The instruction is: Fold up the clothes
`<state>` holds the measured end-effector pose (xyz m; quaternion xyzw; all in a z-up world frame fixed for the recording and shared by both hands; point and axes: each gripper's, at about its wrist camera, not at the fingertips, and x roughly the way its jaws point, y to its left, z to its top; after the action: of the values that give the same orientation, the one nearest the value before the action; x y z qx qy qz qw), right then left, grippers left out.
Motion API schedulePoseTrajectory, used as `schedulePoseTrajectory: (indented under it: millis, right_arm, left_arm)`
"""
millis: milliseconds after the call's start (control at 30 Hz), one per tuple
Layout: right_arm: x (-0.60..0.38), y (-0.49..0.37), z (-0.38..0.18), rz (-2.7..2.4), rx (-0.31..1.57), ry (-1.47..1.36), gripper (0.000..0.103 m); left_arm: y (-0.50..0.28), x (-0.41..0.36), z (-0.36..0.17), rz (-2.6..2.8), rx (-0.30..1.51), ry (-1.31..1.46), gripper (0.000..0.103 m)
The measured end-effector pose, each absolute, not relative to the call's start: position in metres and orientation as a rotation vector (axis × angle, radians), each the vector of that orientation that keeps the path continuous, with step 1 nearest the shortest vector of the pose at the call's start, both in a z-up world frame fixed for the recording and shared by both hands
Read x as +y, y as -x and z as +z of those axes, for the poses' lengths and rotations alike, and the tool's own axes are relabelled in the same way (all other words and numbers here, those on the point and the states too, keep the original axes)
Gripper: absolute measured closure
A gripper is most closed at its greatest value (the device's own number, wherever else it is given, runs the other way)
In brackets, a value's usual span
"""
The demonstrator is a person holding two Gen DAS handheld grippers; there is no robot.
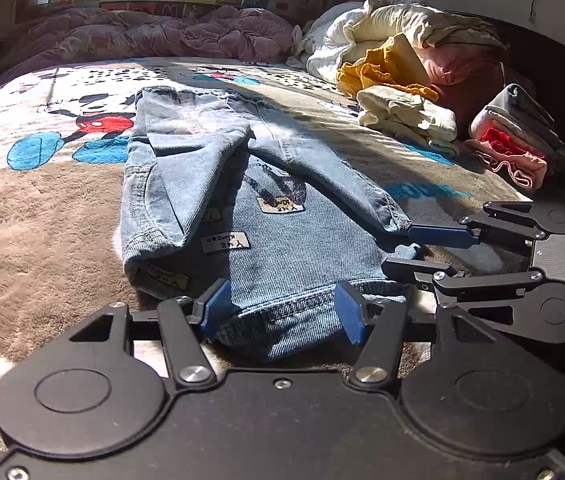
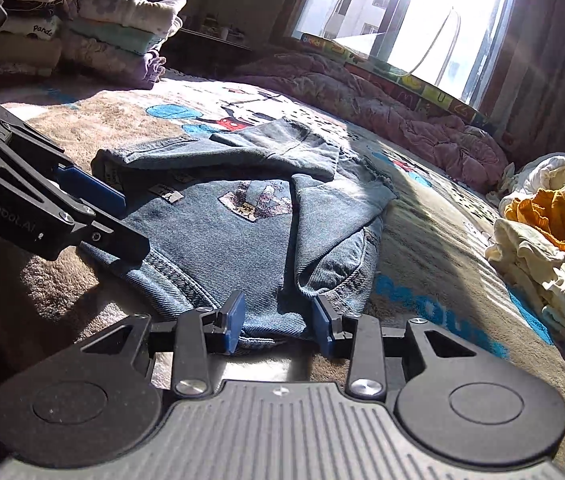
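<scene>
A blue denim jacket [image 1: 274, 248] lies back-up on the cartoon-print blanket [image 1: 42, 184], both sleeves folded in over its back. My left gripper [image 1: 284, 312] is open, its blue pads [image 1: 218, 308] standing either side of the near hem. My right gripper [image 2: 278, 324] is also open, straddling the hem at the other near corner of the jacket [image 2: 242, 240]. In the left wrist view the right gripper [image 1: 398, 249] shows at the jacket's right corner. The left gripper [image 2: 134, 224] appears at the left in the right wrist view, low over the hem.
A heap of unfolded clothes [image 1: 394, 60] in cream and mustard lies at the back right, with a small folded pile [image 1: 514, 140] beside it. A purple quilt [image 1: 142, 36] runs under the window. A stack of folded clothes [image 2: 102, 36] stands at the far left.
</scene>
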<state>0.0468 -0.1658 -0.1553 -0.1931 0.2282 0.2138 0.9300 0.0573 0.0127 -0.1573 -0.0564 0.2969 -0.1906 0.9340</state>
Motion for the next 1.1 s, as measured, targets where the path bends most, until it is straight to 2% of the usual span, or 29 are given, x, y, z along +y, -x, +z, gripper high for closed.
schedulePoseTrajectory:
  millis: [67, 200, 333, 400, 533, 667, 733, 867, 967, 1100]
  right_arm:
    - [-0.177, -0.047, -0.145, 0.443, 0.483, 0.298, 0.065]
    - [-0.216, -0.060, -0.127, 0.436, 0.493, -0.089, 0.062]
    - [-0.248, -0.079, -0.130, 0.472, 0.463, -0.369, 0.043]
    - [-0.255, -0.095, -0.138, 0.456, 0.516, -0.431, 0.041]
    - [-0.262, -0.122, -0.141, 0.466, 0.484, -0.483, 0.040]
    - [-0.261, -0.150, -0.145, 0.487, 0.487, -0.523, 0.040]
    - [-0.258, -0.159, -0.145, 0.500, 0.491, -0.532, 0.040]
    - [-0.251, -0.172, -0.144, 0.530, 0.498, -0.529, 0.040]
    - [-0.248, -0.181, -0.148, 0.534, 0.527, -0.525, 0.040]
    - [-0.249, -0.187, -0.156, 0.521, 0.563, -0.539, 0.040]
  left_arm:
    - [-0.056, 0.017, -0.152, -0.391, 0.597, 0.162, 0.044]
    - [-0.055, 0.022, -0.140, -0.321, 0.571, 0.208, 0.032]
    - [-0.066, 0.041, -0.131, -0.332, 0.587, 0.397, 0.030]
    - [-0.075, 0.052, -0.126, -0.326, 0.595, 0.471, 0.029]
    - [-0.112, 0.066, -0.113, -0.213, 0.629, 0.466, 0.029]
    - [-0.158, 0.074, -0.091, -0.181, 0.591, 0.413, 0.031]
    - [-0.184, 0.076, -0.080, -0.172, 0.587, 0.392, 0.033]
    - [-0.240, 0.078, -0.068, -0.141, 0.605, 0.341, 0.045]
    - [-0.278, 0.075, -0.071, -0.085, 0.631, 0.279, 0.064]
    - [-0.319, 0.074, -0.087, -0.074, 0.671, 0.254, 0.070]
